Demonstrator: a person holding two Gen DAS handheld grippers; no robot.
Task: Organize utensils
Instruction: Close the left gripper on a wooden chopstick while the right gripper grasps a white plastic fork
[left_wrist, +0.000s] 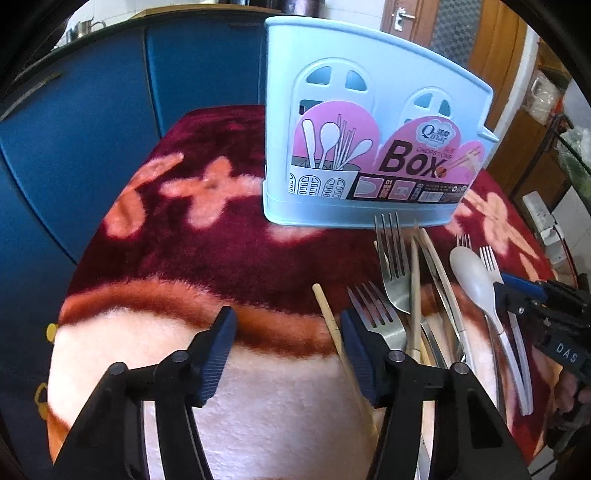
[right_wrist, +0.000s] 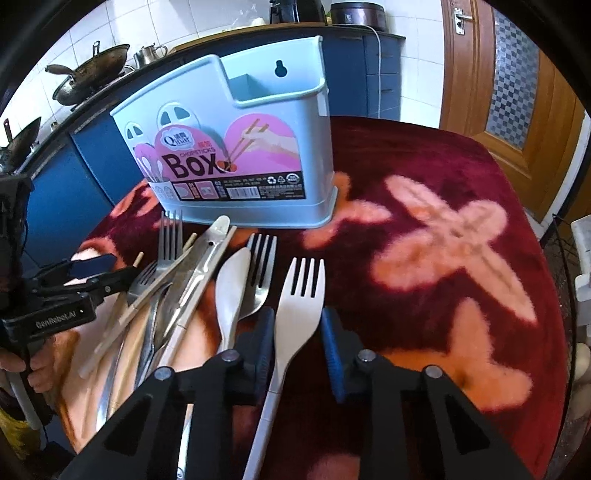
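Pale blue box (right_wrist: 236, 147) with pink label; maroon cloth (right_wrist: 443, 240) with peach flowers; white fork (right_wrist: 300, 295) between blue pads (right_wrist: 332, 347); steel forks (left_wrist: 393, 273), beige chopsticks (left_wrist: 328, 314).

- Left gripper (left_wrist: 288, 349) angles downward, its jaws partly apart with nothing pressed between the pads.
- Right gripper (right_wrist: 297, 345) angles downward too, jaws narrow, fingers (right_wrist: 334, 347) apart.
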